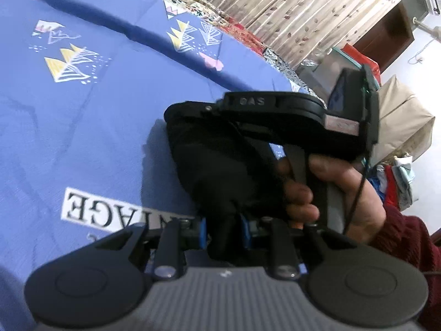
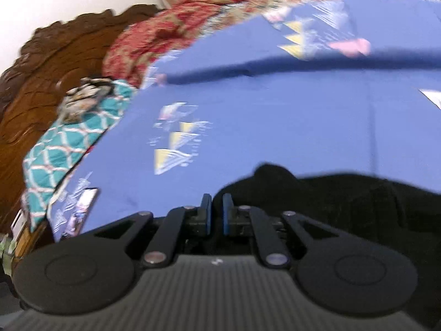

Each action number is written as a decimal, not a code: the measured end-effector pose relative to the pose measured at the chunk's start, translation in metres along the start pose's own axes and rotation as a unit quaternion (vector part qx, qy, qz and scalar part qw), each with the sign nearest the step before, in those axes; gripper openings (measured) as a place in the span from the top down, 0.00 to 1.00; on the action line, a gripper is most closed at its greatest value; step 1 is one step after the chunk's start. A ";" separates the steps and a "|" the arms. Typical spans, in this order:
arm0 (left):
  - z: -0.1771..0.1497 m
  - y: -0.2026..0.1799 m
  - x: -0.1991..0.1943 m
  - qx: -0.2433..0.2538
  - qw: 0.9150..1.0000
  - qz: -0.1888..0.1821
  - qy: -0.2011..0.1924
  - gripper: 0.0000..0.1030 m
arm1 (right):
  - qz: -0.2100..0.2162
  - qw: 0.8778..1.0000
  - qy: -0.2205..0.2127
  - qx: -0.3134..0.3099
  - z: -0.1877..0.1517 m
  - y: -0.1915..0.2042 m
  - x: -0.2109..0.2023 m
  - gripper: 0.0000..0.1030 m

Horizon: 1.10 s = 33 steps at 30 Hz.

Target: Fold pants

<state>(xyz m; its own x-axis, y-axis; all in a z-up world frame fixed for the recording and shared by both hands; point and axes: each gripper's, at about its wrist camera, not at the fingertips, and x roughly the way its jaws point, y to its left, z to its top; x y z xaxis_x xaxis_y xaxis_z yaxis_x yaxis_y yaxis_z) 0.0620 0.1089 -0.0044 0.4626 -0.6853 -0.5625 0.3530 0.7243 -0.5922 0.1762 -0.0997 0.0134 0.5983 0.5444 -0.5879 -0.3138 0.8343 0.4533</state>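
The left gripper [image 1: 223, 227] is closed on black cloth, close behind the right gripper [image 2: 217, 213], whose fingers are nearly together.

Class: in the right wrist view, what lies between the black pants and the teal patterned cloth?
Only bare blue bedsheet with yellow triangle prints separates black pants from teal cloth.

A bed carries it all, under a blue sheet [image 2: 275, 127] printed with yellow and white triangles and a block of capital letters. The black pants [image 2: 344, 193] lie bunched on the sheet. A red floral quilt [image 2: 154, 35] and a teal patterned cloth [image 2: 63, 149] lie along its far edge, beside the carved wooden headboard [image 2: 41, 77].
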 end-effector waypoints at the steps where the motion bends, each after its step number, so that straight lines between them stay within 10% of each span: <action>1: -0.002 0.000 0.002 0.000 1.000 0.009 0.005 0.79 | 0.003 1.000 0.003 -0.003 -0.002 0.002 0.004 0.90; 5: -0.013 0.014 0.039 -0.014 0.995 0.075 0.069 0.77 | -0.034 0.996 0.079 -0.016 -0.029 -0.010 0.048 0.90; 11: -0.010 0.013 0.014 -0.003 0.998 0.041 0.054 0.71 | 0.023 0.998 0.005 0.062 -0.026 -0.028 -0.006 0.63; 19: 0.022 -0.004 -0.032 0.024 0.999 -0.022 -0.020 0.69 | -0.016 0.996 -0.074 0.045 -0.076 -0.057 -0.109 0.62; 33: 0.065 -0.059 0.077 0.045 0.998 -0.011 0.046 0.70 | -0.058 0.996 -0.055 0.027 -0.078 -0.075 -0.091 0.60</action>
<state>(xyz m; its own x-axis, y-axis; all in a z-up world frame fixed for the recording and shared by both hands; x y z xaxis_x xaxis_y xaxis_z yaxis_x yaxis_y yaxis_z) 0.1298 0.0181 0.0249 0.3789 -0.7018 -0.6033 0.4352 0.7104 -0.5531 0.0878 -0.2051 -0.0200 0.7061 0.4299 -0.5627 -0.2003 0.8834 0.4236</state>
